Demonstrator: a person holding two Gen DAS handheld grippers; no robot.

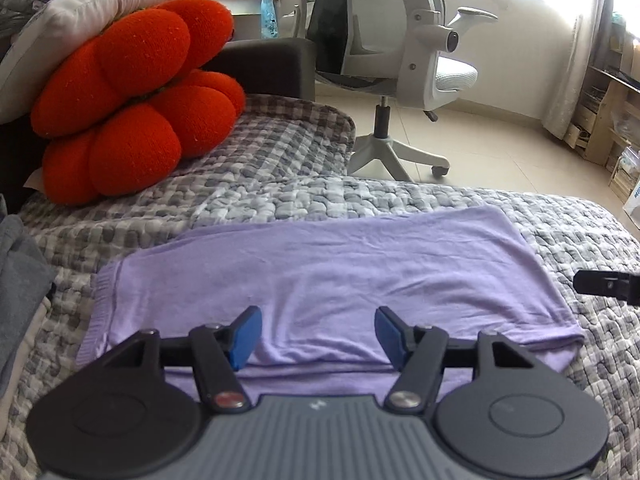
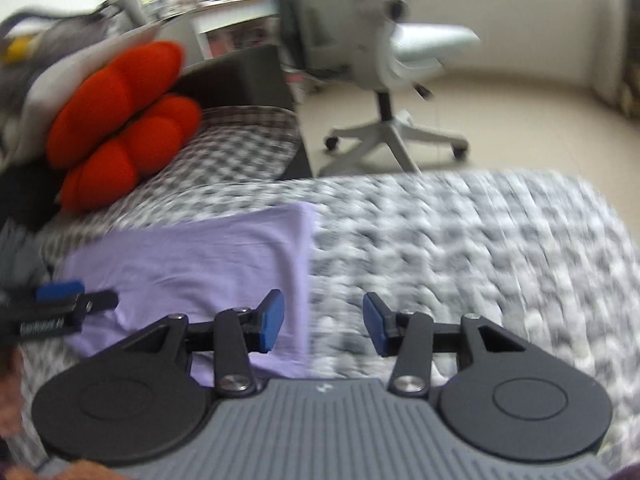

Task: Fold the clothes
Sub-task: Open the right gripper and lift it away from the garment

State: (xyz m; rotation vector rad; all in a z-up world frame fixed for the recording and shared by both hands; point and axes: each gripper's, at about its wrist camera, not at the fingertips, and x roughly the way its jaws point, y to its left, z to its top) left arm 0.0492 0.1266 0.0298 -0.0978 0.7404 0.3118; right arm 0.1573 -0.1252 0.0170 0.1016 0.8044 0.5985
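A lilac garment (image 1: 328, 276) lies folded into a wide rectangle on the grey checked bedspread (image 1: 280, 196). My left gripper (image 1: 318, 334) is open and empty, hovering over the garment's near folded edge. In the right wrist view, which is blurred, the garment (image 2: 192, 256) lies to the left and its right edge runs just left of centre. My right gripper (image 2: 324, 322) is open and empty, above that right edge, its left pad over the cloth. The right gripper's tip shows at the right of the left wrist view (image 1: 604, 286); the left gripper shows at the left of the right wrist view (image 2: 60, 308).
A red pumpkin-shaped cushion (image 1: 132, 116) leans at the back left with a grey pillow (image 1: 80, 16) behind it. Grey clothing (image 1: 20, 280) lies at the left edge. A white office chair (image 1: 404, 60) stands on the tiled floor beyond the bed. Shelves (image 1: 608, 112) stand at the right.
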